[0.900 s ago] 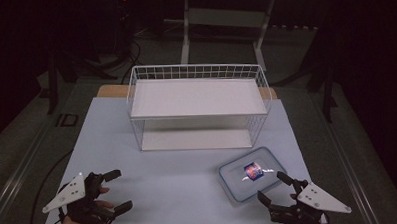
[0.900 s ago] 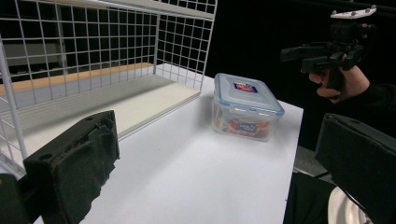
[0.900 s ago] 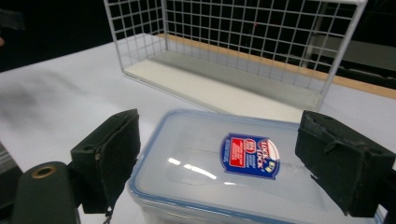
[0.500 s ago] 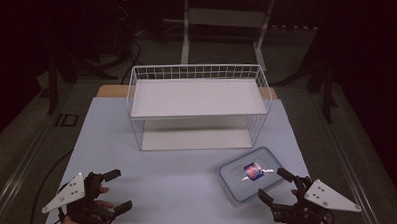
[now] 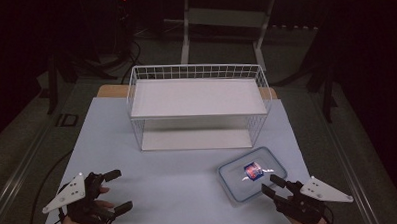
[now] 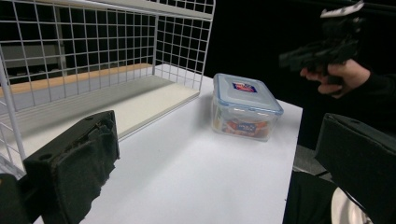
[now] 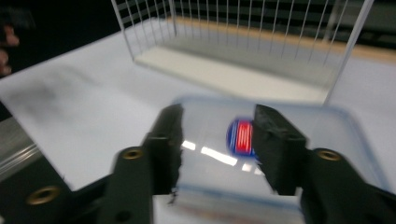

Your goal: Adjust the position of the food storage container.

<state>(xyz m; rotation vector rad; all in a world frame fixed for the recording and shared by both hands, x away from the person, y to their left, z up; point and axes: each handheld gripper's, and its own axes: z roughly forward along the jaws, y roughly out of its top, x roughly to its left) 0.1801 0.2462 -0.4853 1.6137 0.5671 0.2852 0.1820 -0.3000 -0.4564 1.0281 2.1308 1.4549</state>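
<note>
A clear plastic container [image 5: 252,172] with a blue-rimmed lid and a red-and-blue label sits on the white table [image 5: 179,177], front right. My right gripper [image 5: 269,183] hovers at its near corner, jaws apart with nothing pressed between them. In the right gripper view those jaws [image 7: 217,114] frame the blurred lid of the container [image 7: 336,140]. My left gripper [image 5: 121,190] rests at the front left, wide open and holding nothing. The left gripper view looks between its jaws [image 6: 218,119] toward the container [image 6: 245,105] and the right gripper [image 6: 327,46] held in a hand.
A white wire rack [image 5: 198,97] with a flat upper shelf and a lower board stands at the back middle of the table. Its open side faces the front. Dark floor and stands surround the table.
The right gripper has shifted slightly by the container and its jaws stand closer together than before. The left gripper has stayed put.
</note>
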